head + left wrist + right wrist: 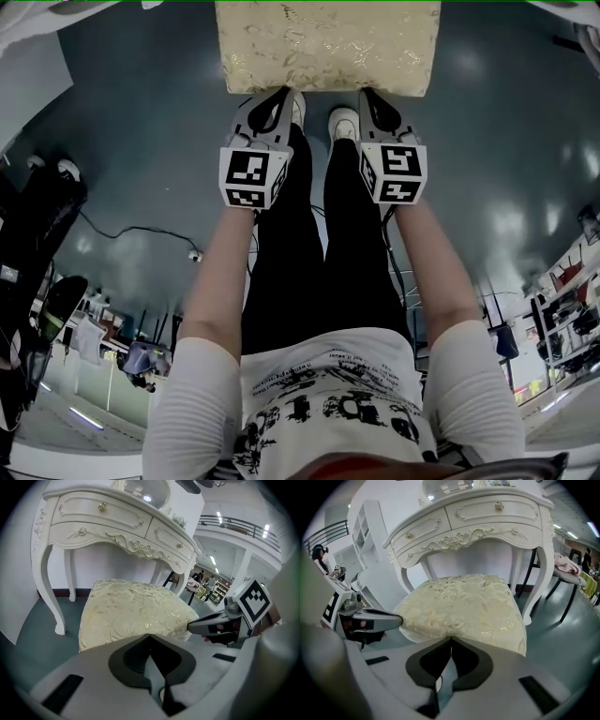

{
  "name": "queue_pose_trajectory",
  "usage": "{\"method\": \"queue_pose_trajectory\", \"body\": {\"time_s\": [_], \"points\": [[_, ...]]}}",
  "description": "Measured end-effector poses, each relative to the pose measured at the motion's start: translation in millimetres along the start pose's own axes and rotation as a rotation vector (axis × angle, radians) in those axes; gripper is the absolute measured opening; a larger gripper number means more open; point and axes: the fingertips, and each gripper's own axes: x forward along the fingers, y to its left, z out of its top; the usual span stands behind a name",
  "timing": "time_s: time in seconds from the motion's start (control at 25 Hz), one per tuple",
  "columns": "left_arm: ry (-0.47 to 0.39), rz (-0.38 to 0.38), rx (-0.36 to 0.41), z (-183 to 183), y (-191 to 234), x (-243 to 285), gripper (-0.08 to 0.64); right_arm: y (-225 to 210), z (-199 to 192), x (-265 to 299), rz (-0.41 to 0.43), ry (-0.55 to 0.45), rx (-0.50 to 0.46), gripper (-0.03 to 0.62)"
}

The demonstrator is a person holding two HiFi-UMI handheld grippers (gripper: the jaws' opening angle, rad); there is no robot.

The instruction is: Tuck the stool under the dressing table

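Note:
The stool point(328, 42) has a cream cushion with a gold leaf pattern and stands at the top of the head view. My left gripper point(284, 92) and right gripper point(366, 93) are both shut and empty, their tips at the cushion's near edge, side by side. In the left gripper view the stool point(131, 611) stands just in front of the white carved dressing table point(117, 522), its far part under the drawers. The right gripper view shows the same stool point(464, 606) below the table point(478, 517), between its legs.
A dark chair draped with pink cloth point(567, 569) stands right of the table. A white shelf unit point(370, 531) is at its left. A cable point(131, 230) runs over the grey-green floor, with black gear point(37, 225) at the left. The person's shoes point(342, 122) are just behind the stool.

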Motion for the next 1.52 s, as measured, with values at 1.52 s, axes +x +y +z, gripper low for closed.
{"method": "queue_pose_trajectory", "body": {"time_s": [1.52], "points": [[-0.125,0.039,0.229,130.5,92.7,98.6,0.02,-52.4,161.3,110.7,-0.119,-0.128,-0.093,0.018]]}}
